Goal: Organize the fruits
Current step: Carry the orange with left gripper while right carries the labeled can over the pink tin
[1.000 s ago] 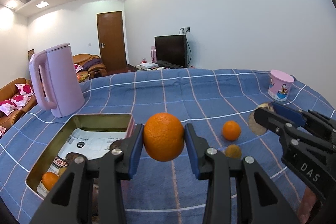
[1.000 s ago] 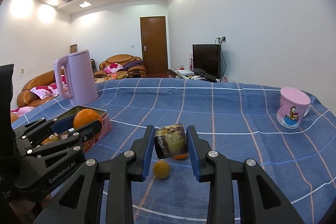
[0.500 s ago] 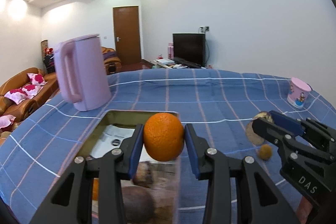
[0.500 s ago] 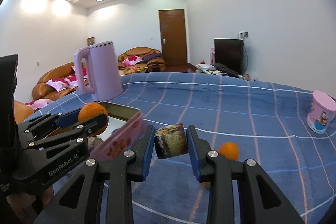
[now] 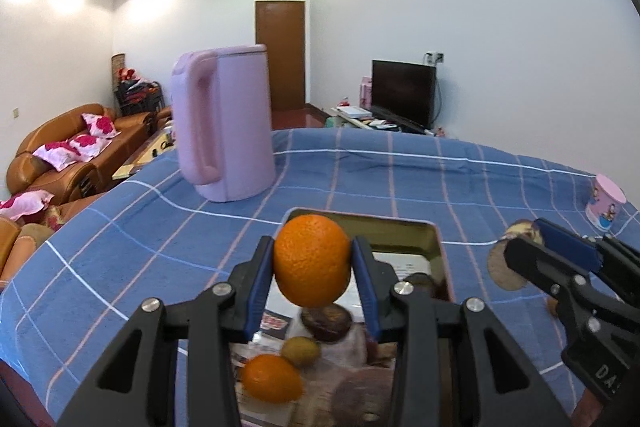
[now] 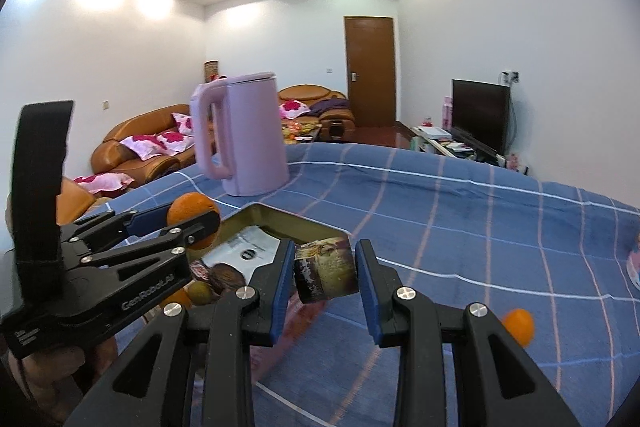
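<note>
My left gripper [image 5: 313,269] is shut on a large orange [image 5: 312,259] and holds it above the open metal tin [image 5: 434,239]. The tin holds a small orange [image 5: 272,379], a green-yellow fruit [image 5: 300,349] and a dark brown fruit [image 5: 326,319]. My right gripper [image 6: 325,273] is shut on a brown, mottled fruit piece [image 6: 325,271] and hovers just right of the tin [image 6: 280,219]. The left gripper with its orange [image 6: 191,211] shows in the right wrist view. A small orange [image 6: 519,325] lies on the cloth at right.
A tall lilac kettle [image 5: 224,123] stands on the blue checked tablecloth [image 5: 400,179] behind the tin. A pink printed cup [image 5: 606,201] sits at the far right. Sofas, a door and a TV are beyond the table.
Both grippers have moved left, toward the tin. The left gripper's orange is now over the tin's inside; the right gripper's fruit piece is now next to the tin's right edge.
</note>
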Action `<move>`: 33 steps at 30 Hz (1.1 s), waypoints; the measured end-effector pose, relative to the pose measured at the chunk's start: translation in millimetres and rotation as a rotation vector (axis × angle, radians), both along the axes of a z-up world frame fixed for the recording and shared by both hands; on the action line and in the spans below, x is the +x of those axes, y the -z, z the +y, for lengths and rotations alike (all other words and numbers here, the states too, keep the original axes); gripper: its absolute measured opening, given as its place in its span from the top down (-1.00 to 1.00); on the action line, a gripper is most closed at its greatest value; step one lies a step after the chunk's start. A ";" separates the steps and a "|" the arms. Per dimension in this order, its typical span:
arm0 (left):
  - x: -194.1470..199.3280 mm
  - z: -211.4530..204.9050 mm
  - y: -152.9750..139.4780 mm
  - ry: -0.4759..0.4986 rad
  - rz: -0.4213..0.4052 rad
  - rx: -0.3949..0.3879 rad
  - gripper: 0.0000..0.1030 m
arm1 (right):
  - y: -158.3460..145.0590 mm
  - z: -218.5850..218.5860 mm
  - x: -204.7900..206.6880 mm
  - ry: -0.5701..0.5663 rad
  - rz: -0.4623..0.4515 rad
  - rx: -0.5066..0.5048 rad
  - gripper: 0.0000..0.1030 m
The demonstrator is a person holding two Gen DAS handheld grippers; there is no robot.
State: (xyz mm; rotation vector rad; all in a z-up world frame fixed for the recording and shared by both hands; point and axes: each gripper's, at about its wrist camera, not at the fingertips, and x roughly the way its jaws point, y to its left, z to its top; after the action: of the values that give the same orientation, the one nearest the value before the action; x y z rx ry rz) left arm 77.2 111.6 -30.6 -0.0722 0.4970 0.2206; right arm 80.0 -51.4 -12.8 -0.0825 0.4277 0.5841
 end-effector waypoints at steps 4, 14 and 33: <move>2.8 14.2 3.4 -0.015 0.019 -0.013 0.21 | 1.3 15.0 1.9 -0.025 0.004 -0.007 0.36; 16.5 33.9 12.9 -0.012 0.072 -0.031 0.21 | 11.3 36.7 13.4 -0.053 0.038 -0.015 0.36; 28.3 33.3 26.7 0.022 0.143 -0.038 0.21 | 29.8 57.5 35.0 -0.066 0.103 -0.062 0.35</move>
State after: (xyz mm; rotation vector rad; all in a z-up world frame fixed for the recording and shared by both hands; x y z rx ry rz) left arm 105.5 144.8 -57.2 -0.0884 0.6445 0.1952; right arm 115.0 6.1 -42.6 -0.1272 0.5446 0.6423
